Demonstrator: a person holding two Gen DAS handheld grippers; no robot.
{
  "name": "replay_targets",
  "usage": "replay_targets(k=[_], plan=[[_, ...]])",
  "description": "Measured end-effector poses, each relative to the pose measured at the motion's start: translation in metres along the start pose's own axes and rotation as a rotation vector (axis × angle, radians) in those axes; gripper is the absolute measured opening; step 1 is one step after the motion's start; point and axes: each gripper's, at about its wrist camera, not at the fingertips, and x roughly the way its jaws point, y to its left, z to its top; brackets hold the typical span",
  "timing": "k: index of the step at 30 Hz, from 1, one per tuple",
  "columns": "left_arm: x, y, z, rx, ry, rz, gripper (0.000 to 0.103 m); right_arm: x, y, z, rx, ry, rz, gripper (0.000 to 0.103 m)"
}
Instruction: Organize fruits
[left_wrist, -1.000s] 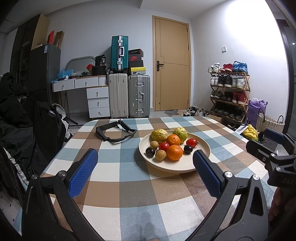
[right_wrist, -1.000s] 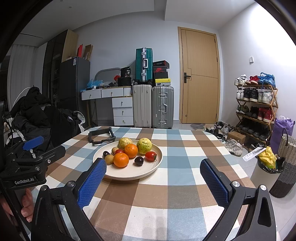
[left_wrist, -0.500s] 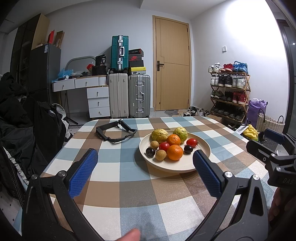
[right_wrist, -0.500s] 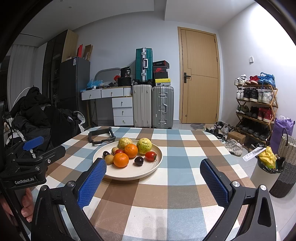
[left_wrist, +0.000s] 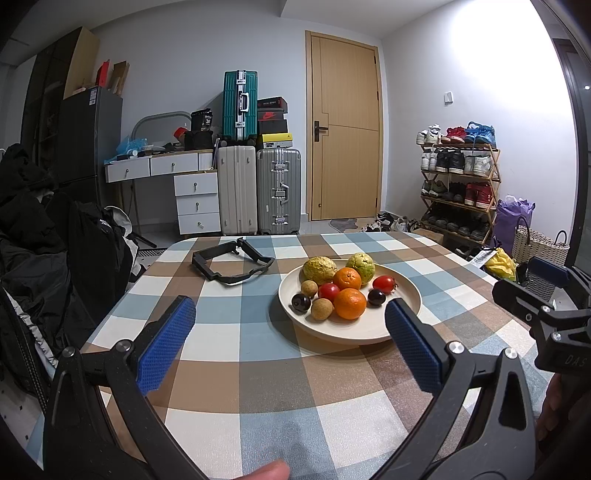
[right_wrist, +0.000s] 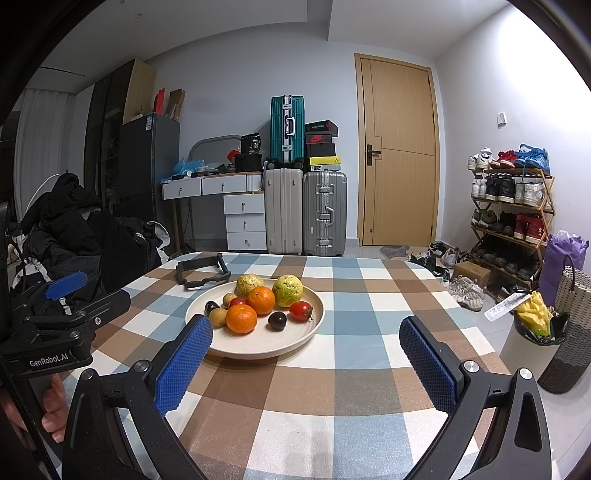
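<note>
A cream plate (left_wrist: 404, 295) (right_wrist: 258, 343) on the checked tablecloth holds two oranges (left_wrist: 349, 303), two yellow-green fruits (left_wrist: 360, 263), two red tomatoes (left_wrist: 383, 283), two dark plums (left_wrist: 301, 302) and small brown fruits (left_wrist: 321, 308). My left gripper (left_wrist: 291, 328) is open and empty, above the table in front of the plate. My right gripper (right_wrist: 306, 347) is open and empty, near the plate's front right edge. Each gripper shows at the side of the other's view.
A black plastic frame (left_wrist: 232, 261) (right_wrist: 201, 272) lies on the table behind and left of the plate. Black coats (left_wrist: 44, 236) pile on a chair at the table's left. Suitcases, drawers, a door and a shoe rack stand beyond the table.
Both grippers and the fruit have stayed still. A fingertip has come into the bottom edge of the left wrist view.
</note>
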Motion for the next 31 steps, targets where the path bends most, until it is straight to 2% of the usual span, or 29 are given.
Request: replay_targets(k=[31], plan=[[0.0007,0.0000,-0.0003,0.000,0.000,-0.001,0.103,0.0009,0.0008,-0.0001,0.000,0.000,0.000,0.103]])
